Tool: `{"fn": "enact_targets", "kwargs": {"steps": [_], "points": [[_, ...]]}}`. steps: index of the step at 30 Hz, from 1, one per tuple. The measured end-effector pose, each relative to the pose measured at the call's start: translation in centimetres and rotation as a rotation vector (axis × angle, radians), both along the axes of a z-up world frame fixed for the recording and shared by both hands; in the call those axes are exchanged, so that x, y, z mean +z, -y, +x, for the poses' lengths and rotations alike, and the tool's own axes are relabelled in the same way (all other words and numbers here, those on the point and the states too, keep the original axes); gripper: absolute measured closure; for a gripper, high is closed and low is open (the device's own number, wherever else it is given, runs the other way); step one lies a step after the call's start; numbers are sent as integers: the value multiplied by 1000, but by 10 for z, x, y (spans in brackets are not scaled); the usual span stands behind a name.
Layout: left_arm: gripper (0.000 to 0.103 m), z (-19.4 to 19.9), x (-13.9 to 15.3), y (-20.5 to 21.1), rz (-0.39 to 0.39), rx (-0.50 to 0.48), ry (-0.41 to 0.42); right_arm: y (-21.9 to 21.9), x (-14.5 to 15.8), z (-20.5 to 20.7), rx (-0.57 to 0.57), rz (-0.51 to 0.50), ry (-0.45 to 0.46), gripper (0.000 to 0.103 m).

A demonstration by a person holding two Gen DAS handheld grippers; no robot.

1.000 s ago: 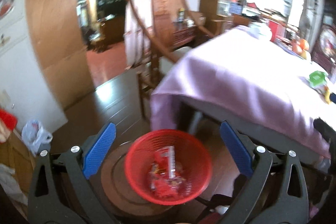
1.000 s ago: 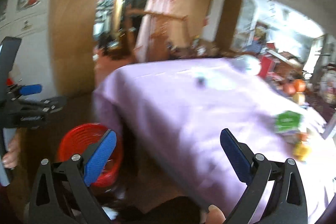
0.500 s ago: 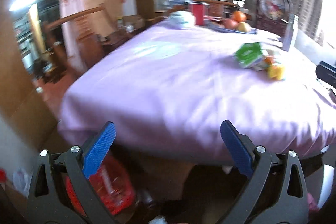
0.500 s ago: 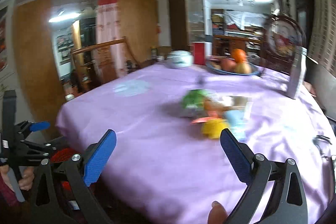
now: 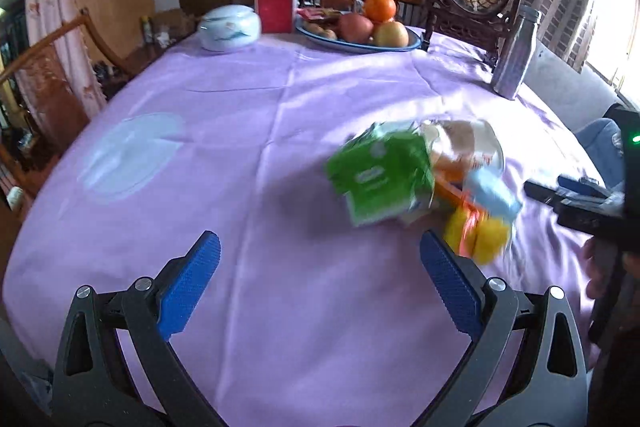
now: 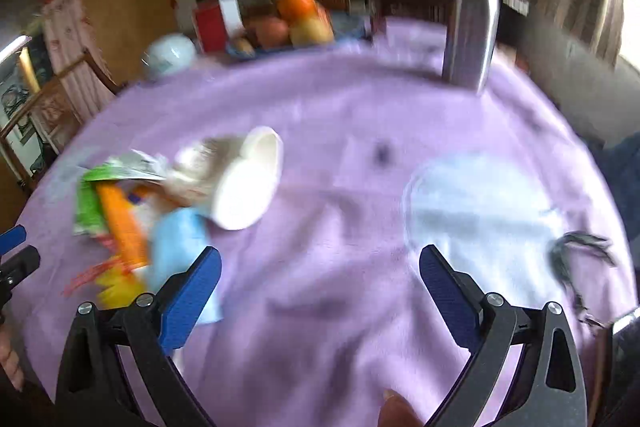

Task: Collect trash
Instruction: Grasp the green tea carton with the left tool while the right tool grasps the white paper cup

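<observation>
Hovering wide open and empty over the purple-clothed table, the left gripper has the heap of crumpled wrappers ahead-right; the right gripper, equally open, finds it ahead-left, seemingly nearer.

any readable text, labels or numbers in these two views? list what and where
None can be read.
Green carton: pale print on its face, smeared by motion blur, unreadable.
Red box by the fruit plate: no legible text.
Wrappers in the trash pile: too blurred in the right wrist view to read.
Steel bottle: no label visible.
</observation>
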State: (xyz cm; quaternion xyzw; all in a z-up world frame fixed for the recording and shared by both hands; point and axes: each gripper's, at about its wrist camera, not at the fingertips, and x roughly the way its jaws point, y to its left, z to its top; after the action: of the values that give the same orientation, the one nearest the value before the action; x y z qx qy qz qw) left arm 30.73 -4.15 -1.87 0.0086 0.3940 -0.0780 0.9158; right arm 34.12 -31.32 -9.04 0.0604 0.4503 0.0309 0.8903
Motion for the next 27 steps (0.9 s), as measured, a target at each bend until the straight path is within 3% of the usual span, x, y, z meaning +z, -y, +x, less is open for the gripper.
{"fn": "enact_targets", "kwargs": {"steps": [2, 4, 9, 12, 19, 20, 23, 25, 27], "points": [[7, 14, 0, 10, -2, -7, -5, 6, -15, 17, 20, 65, -77, 4], [7, 30, -1, 19, -1, -15, -7, 7, -17, 23, 28, 79, -86, 5], [6, 66, -6, 35, 3, -22, -23, -8, -24, 34, 68, -88, -66, 4], [6, 85, -13, 39, -2, -39, -44, -8, -26, 37, 80, -97, -69, 4], [6, 118, -48, 33, -131, -170, -191, -8, -26, 36, 80, -98, -69, 3], [6, 116, -45, 35, -111, -177, -175, -8, -24, 34, 80, -98, -69, 4], [8, 106, -36, 38, -170, -249, -162, -8, -24, 35, 80, -99, -69, 4], [17, 99, -28, 40, -128, -246, -107, -8, -24, 35, 79, -98, -69, 4], [18, 96, -24, 38, -127, -234, -79, -8, -24, 35, 79, -99, -69, 4]]}}
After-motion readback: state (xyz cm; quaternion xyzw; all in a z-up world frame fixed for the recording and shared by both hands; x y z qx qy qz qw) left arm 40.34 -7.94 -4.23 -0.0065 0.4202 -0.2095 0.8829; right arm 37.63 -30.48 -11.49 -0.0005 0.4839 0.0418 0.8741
